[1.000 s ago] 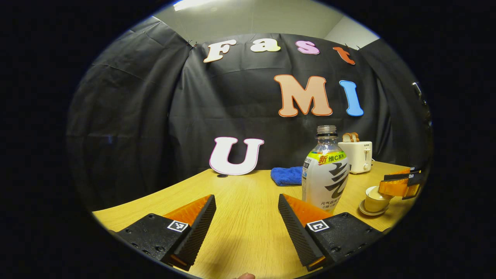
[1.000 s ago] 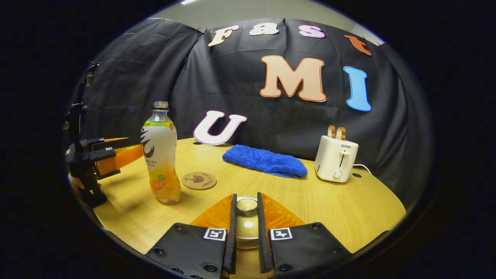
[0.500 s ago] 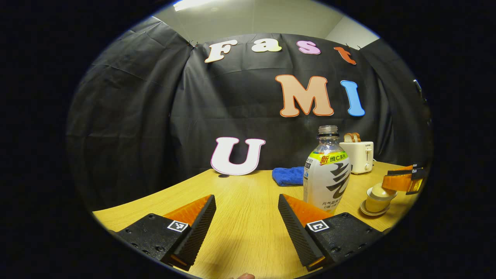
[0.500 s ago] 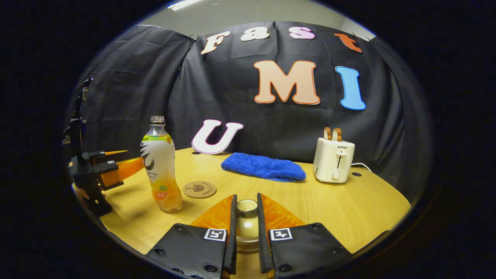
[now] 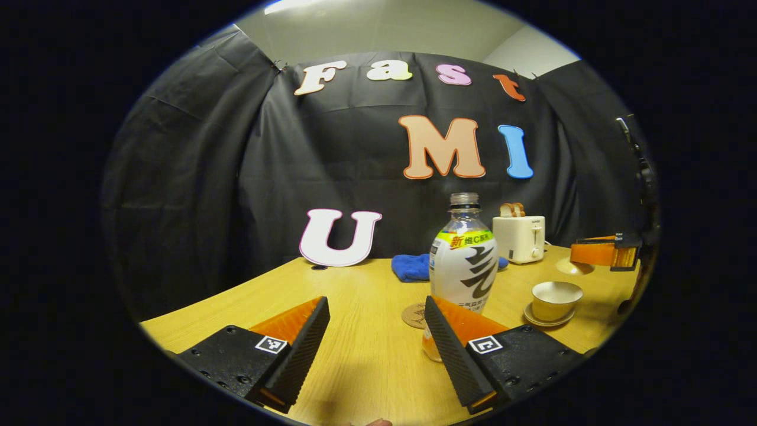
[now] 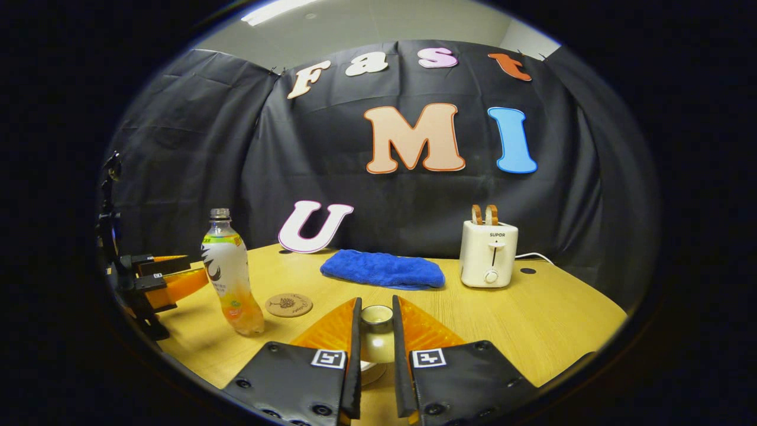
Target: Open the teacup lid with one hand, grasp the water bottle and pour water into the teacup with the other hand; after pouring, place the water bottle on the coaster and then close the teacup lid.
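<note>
Lid lifted off the cup, bottle not yet grasped

The right gripper (image 6: 375, 346) has its 2 fingers pinched on the teacup lid (image 6: 377, 334), held above the table (image 6: 532, 319). The left gripper (image 5: 377, 337) is spread wide and holds nothing, level over the table; the water bottle (image 5: 464, 269) stands upright just beyond its right finger, near the coaster (image 5: 414, 315). The uncovered teacup (image 5: 556, 297) sits on its saucer beside the bottle.
</note>
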